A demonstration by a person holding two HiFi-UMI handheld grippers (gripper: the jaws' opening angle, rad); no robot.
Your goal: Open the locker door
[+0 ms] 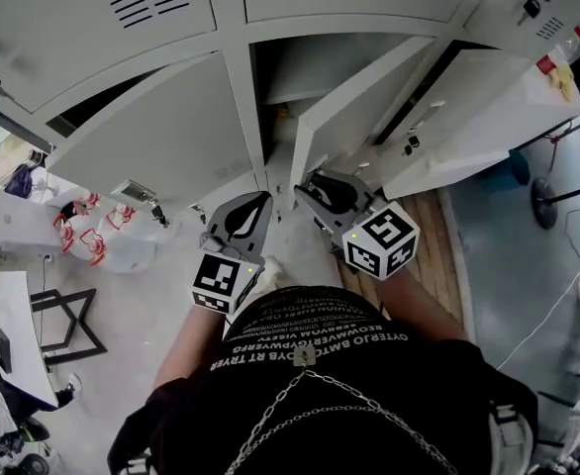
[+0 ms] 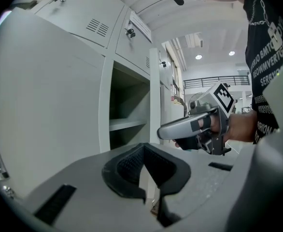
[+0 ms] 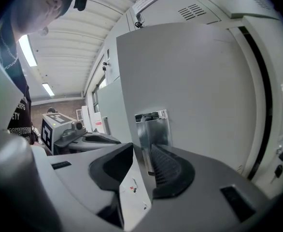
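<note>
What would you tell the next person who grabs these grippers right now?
Left gripper: jaws shut, empty, touching nothing.
Right gripper: jaws around the free edge of the door, by its latch plate. The pads look pressed on it.
Done: the door is ajar, swung partway out from the locker.
Left: probably pull the edge out until the door stands wide, then let go.
</note>
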